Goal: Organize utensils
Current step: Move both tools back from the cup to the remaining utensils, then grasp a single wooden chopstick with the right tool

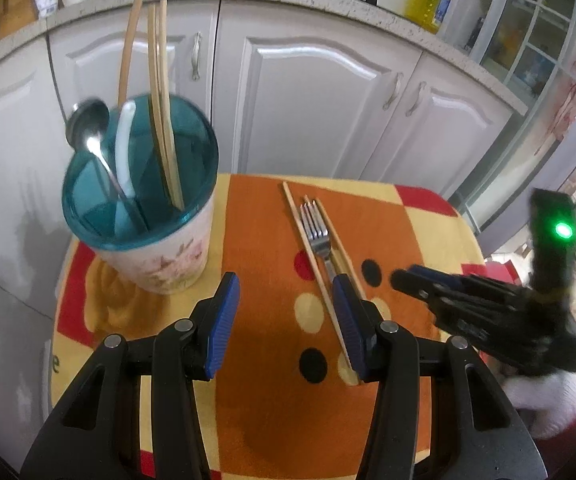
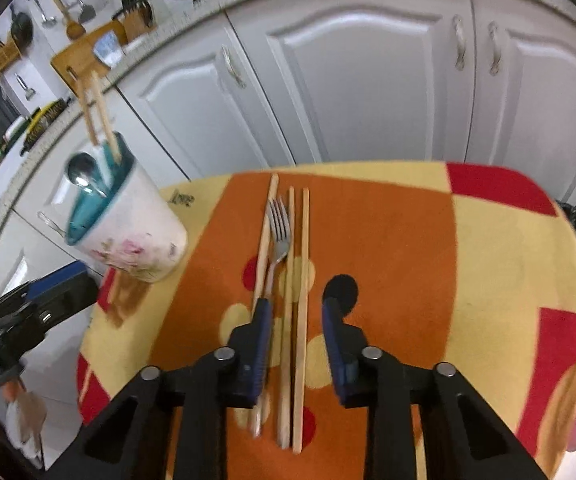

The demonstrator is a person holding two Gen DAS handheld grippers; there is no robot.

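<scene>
Teal-lined floral cup at the table's left holds a metal spoon, a white utensil, probably a spoon, and wooden chopsticks. Steel fork lies flat among three loose chopsticks on the orange patterned cloth. Left gripper spread, empty. Right gripper spread over the loose chopsticks, gripping nothing.

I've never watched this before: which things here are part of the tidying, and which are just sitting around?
Part of the job:
steel fork
loose wooden chopsticks
teal-rimmed floral utensil cup
open right gripper

Just lying about:
yellow oil bottle
wooden cutting board
white cabinet doors
</scene>
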